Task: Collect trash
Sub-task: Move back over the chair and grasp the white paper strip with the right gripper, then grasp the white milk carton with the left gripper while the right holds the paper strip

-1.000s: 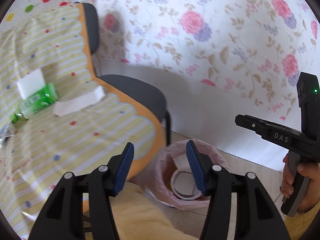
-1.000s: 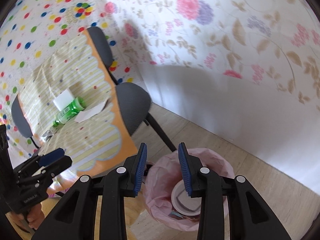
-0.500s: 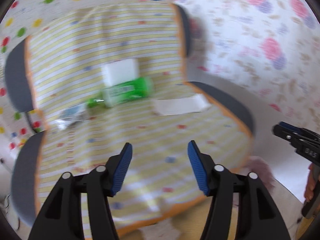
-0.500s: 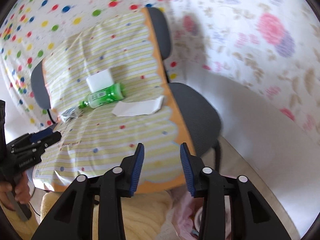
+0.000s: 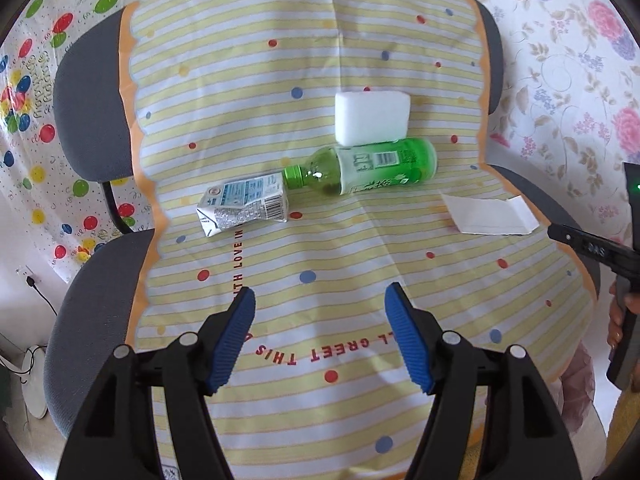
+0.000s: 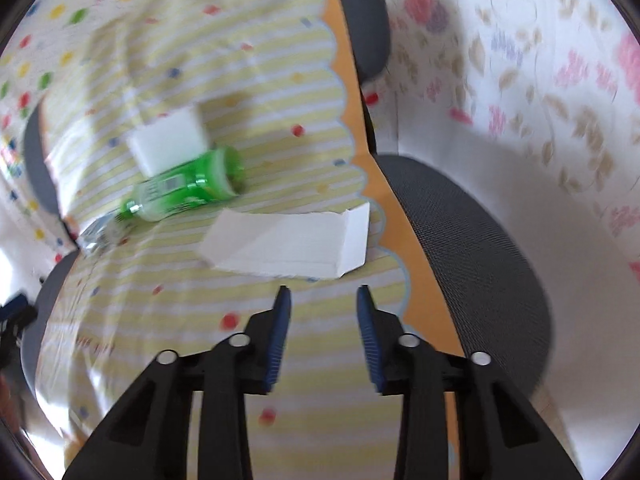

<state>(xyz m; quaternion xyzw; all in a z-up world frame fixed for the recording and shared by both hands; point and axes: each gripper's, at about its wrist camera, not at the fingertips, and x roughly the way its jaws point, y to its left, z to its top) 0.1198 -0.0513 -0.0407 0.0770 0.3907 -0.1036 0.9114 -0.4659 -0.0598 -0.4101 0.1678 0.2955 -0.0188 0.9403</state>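
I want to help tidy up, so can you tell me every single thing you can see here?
bottle: 1, green with a green cap, on its side mid-table, touching the sponge block
white block: 1, white, just behind the bottle
drink carton: 1, silver and white, crushed, at the bottle's cap end
paper strip: 1, white, one end folded up, near the table's right edge
tablecloth: 1, yellow and white stripes with dots, covers the table
chairs: at least 3, dark grey, around the table
left gripper: 1, black with blue pads, open and empty; its jaws have just been opening
right gripper: 1, black with blue pads, open, empty, short of the paper; its jaws have just been closing
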